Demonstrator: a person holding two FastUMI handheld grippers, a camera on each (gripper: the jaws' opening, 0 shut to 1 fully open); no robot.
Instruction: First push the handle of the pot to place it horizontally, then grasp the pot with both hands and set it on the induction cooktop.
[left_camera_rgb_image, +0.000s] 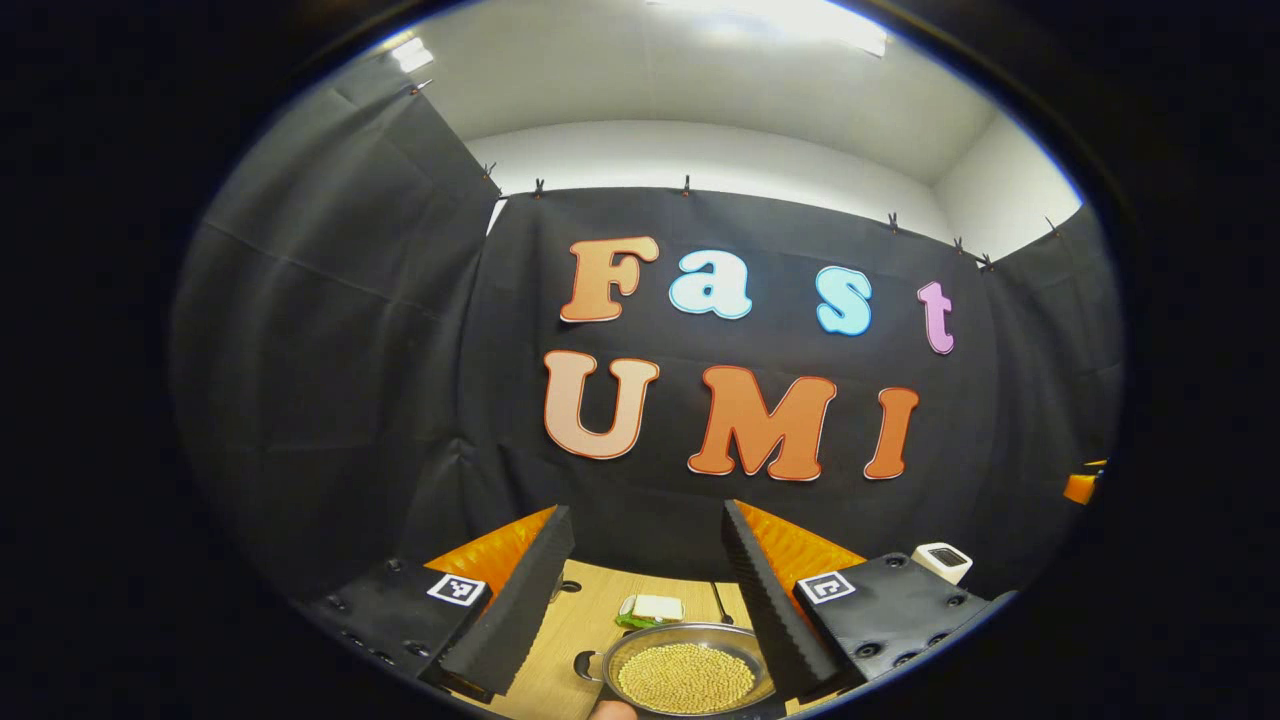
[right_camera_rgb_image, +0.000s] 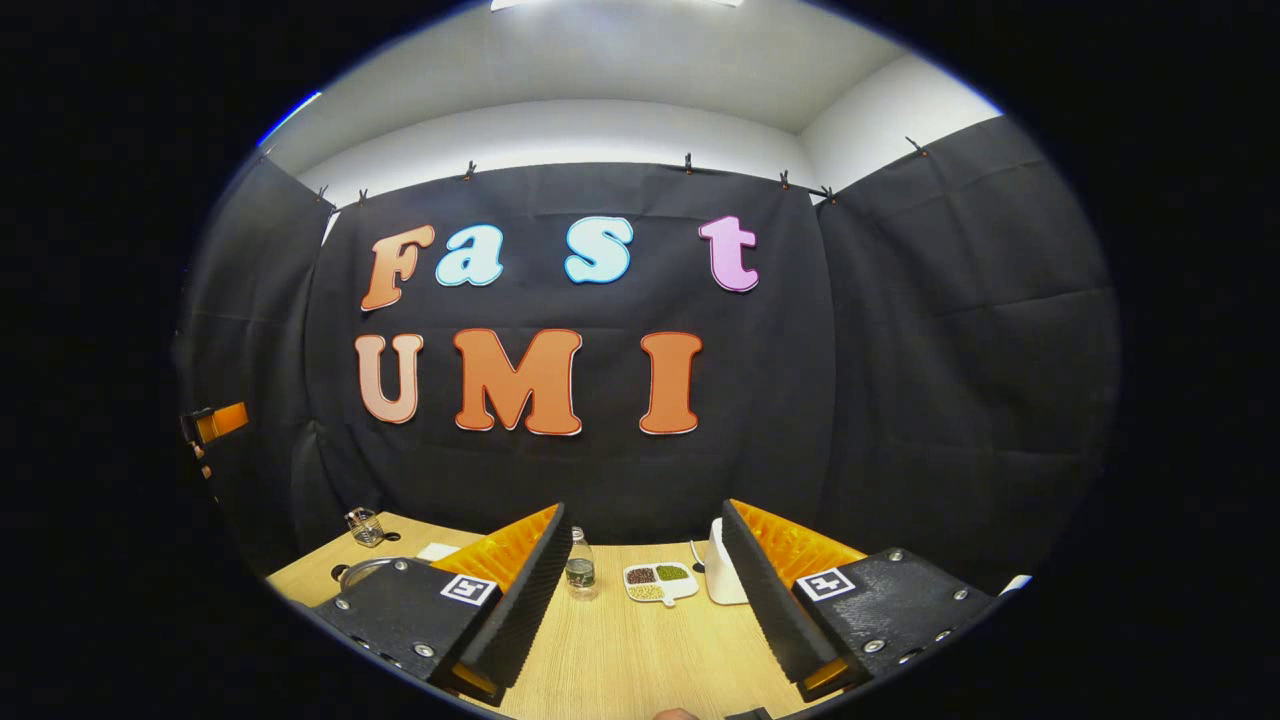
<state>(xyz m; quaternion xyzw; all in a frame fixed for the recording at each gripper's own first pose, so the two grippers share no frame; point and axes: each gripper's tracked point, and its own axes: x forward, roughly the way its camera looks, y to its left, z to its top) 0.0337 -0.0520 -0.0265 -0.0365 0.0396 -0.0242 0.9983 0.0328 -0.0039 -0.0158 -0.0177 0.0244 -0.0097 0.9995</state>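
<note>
- Left gripper view: the left gripper (left_camera_rgb_image: 648, 585) is spread wide, grasping nothing; low between its fingers the pot (left_camera_rgb_image: 688, 672) of pale beans sits on the table (left_camera_rgb_image: 560, 640), a white block (left_camera_rgb_image: 655, 607) just behind it.
- Right gripper view: the right gripper (right_camera_rgb_image: 645, 575) is likewise spread and empty. From the left: perhaps the pot's rim at the edge, a glass (right_camera_rgb_image: 366, 526), a bottle (right_camera_rgb_image: 579, 567), a bean tray (right_camera_rgb_image: 657, 582), a white jug (right_camera_rgb_image: 722, 567).

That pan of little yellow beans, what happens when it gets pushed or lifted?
The pot looks like rigid metal, so it should slide, not bend. Its fill of loose beans probably adds weight and may spill if tilted. The small side handle offers little grip, so it may twist.
</note>
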